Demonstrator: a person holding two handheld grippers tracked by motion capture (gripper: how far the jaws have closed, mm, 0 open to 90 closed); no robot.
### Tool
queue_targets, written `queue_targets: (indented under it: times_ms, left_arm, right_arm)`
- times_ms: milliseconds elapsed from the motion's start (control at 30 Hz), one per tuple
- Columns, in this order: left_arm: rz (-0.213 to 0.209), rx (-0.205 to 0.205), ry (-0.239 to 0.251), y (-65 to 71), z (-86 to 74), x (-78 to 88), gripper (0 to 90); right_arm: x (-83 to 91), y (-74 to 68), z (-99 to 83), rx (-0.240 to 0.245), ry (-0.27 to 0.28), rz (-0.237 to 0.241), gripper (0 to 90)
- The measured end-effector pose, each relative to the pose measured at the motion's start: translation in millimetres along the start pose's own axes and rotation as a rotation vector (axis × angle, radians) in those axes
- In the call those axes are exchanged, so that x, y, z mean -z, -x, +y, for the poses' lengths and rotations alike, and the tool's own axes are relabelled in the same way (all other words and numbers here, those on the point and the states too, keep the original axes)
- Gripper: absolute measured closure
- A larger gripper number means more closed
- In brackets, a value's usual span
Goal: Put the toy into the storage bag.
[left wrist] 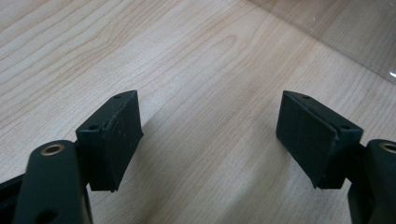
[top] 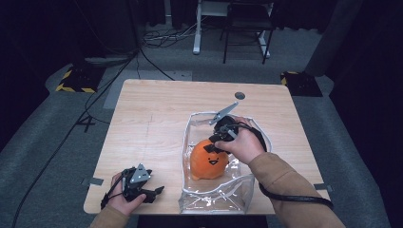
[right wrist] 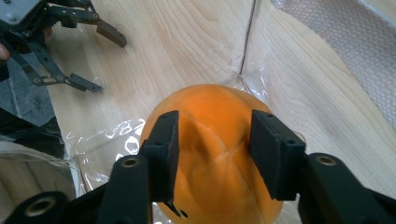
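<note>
Nearest the front edge of the pale wooden table: left gripper, resting on the wood, jaws released and wide apart, nothing between them. Next, to its right: clear plastic zip pouch with white piping, mouth up, near wall at the table edge. Inside the pouch, on its floor: round orange plush toy with a small black face, face toward the person. Over the toy's crown: right gripper, pointing down, jaws parted to either side of the crown, pads apparently off the fabric, so released rather than clenched. Step in hand, by judgement: leaving the toy in the pouch. To do it well: open fully before lifting, check that no fold of fabric clings to a pad, then lift straight up through the mouth, clear of the piping, without dragging toy or pouch along. Have the left gripper ready to pin the pouch wall if it shifts. Right gripper view: a pinch crease across the crown between the pads and wrinkled film beneath, finer detail than the high view gives. Left gripper view: bare wood grain between the pads. High view: the whole layout, out to a grey round grommet at the far edge.
</note>
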State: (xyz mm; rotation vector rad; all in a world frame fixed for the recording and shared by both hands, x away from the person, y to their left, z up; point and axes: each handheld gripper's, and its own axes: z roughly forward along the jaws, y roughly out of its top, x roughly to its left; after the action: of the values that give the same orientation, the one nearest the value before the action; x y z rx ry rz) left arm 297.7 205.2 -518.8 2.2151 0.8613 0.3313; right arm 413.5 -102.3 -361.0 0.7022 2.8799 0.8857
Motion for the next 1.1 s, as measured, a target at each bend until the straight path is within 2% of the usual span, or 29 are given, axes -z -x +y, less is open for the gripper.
queue_targets:
  times_ms: [200, 333, 667, 1100]
  left_arm:
    - [0.000, 0.001, 0.000, 0.0, 0.0, 0.0, 22.8]
    - [0.000, 0.000, 0.001, 0.0, 0.0, 0.0, 22.8]
    - [0.000, 0.000, 0.001, 0.1, 0.0, 0.0, 22.8]
    - [0.000, 0.000, 0.001, 0.0, 0.0, 0.0, 22.8]
  right_arm:
    - [3.1, -1.2, -0.2, 0.002, 0.011, -0.011, 44.1]
    - [8.2, -1.4, 0.8, 0.007, 0.040, -0.019, 40.2]
    - [33.2, -2.5, 5.1, 0.015, 0.122, -0.043, 37.7]
    - [71.3, -2.3, 1.5, 0.012, 0.226, -0.082, 36.5]
